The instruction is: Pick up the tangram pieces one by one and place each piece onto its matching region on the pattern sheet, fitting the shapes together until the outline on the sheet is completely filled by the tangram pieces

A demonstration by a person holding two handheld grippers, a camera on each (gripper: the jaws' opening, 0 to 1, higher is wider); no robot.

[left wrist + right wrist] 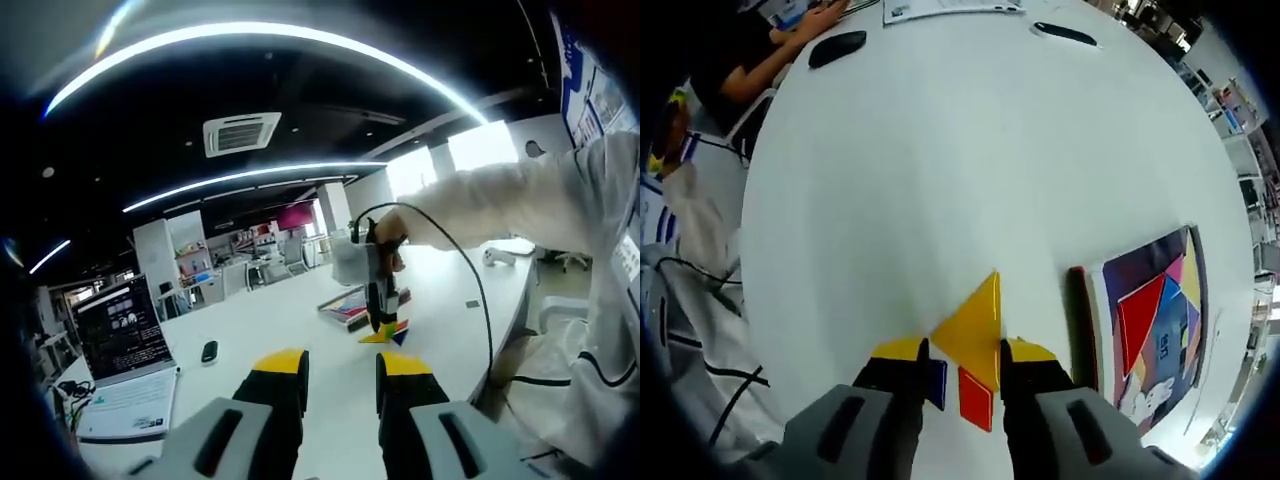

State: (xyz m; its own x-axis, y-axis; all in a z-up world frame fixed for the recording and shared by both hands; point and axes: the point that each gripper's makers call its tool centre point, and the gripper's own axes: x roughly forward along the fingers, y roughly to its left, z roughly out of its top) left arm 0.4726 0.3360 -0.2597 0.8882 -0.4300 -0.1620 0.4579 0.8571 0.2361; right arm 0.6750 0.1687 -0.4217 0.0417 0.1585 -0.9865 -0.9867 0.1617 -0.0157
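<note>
White table [940,150], right tool [962,352] clamping yellow triangle [975,335], left tool [342,372] apart, laptop [122,345] perhaps.

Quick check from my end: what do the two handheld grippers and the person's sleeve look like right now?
Both grippers have grey bodies with slotted tops, black jaws and yellow tips: the left gripper and the right gripper match. In the left gripper view, a black cable loops from the right gripper. The person's sleeve is white, part of a loose white garment.

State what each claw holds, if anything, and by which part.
The right claw grips the yellow triangle by its lower part, jaws on opposite sides. The left claw is open and holds nothing.
</note>
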